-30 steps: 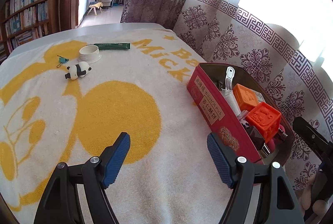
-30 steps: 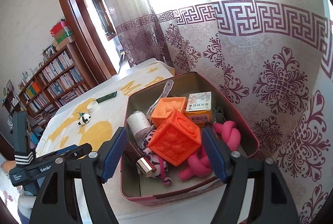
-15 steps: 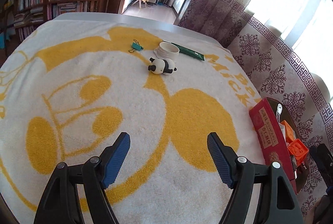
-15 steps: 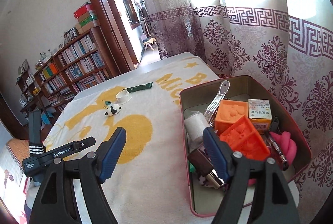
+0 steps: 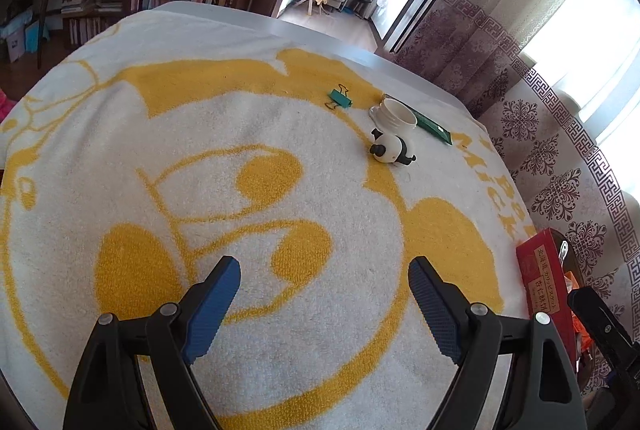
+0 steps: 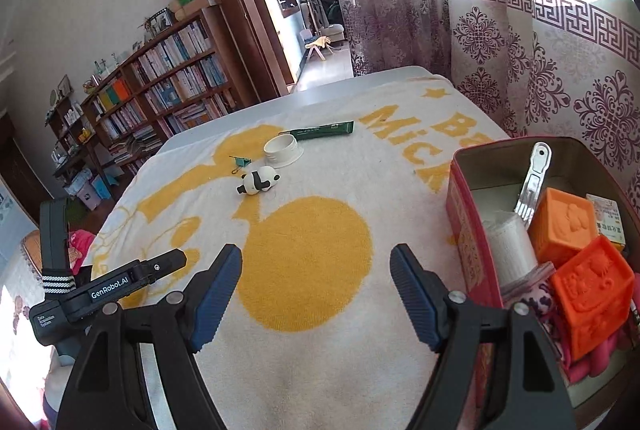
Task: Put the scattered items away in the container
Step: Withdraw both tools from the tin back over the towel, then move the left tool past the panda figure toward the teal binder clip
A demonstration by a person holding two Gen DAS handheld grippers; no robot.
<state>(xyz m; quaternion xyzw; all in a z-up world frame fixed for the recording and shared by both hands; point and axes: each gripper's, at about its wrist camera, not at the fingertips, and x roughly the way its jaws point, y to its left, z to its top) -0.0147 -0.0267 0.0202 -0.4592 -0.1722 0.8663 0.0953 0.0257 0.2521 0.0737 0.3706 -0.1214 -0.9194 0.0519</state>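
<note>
While its jaws are opening with nothing between them, the left gripper (image 5: 324, 304) hangs over the towel (image 5: 248, 134); the panda toy (image 5: 390, 149), white cap (image 5: 396, 113), green clip (image 5: 340, 98) and green packet (image 5: 430, 124) lie near the desk's far edge. Seen from the right wrist, the right gripper (image 6: 316, 296) is wide and empty, beside the red tin (image 6: 470, 230) at the right edge.

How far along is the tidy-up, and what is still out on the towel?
Mostly done: the red tin already holds orange blocks, a white roll and a metal clip. Nothing is in hand: the left gripper is opening with nothing between its jaws, and the right gripper is open and empty. Left on the towel: panda toy, white lid, green packet, green binder clip.
</note>
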